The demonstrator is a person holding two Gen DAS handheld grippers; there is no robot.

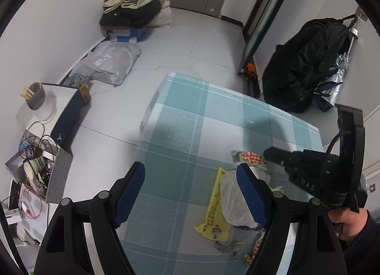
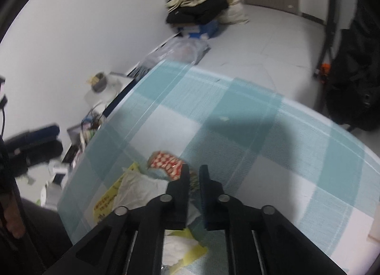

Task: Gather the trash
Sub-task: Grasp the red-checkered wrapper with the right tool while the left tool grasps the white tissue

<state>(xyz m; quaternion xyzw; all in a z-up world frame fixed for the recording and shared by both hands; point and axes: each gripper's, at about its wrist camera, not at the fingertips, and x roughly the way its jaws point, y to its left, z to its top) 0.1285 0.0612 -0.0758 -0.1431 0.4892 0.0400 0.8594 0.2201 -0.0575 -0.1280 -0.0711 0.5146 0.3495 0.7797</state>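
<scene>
A red-and-white checkered wrapper lies on the teal plaid tablecloth. Just in front of it is a yellow-and-white plastic bag, with grey crumpled scraps nearer still. My right gripper has its tips at the wrapper's right edge. Its jaws stand a narrow gap apart with a bit of wrapper in that gap; whether the pads press on it is unclear. My left gripper hovers wide open over the cloth, its right finger in front of the bag and nothing held.
On the floor to the left stands a box of cups and cables. A grey plastic sack and a clothes pile lie along the wall. A black backpack hangs beyond the table. A hand holds the right gripper's handle.
</scene>
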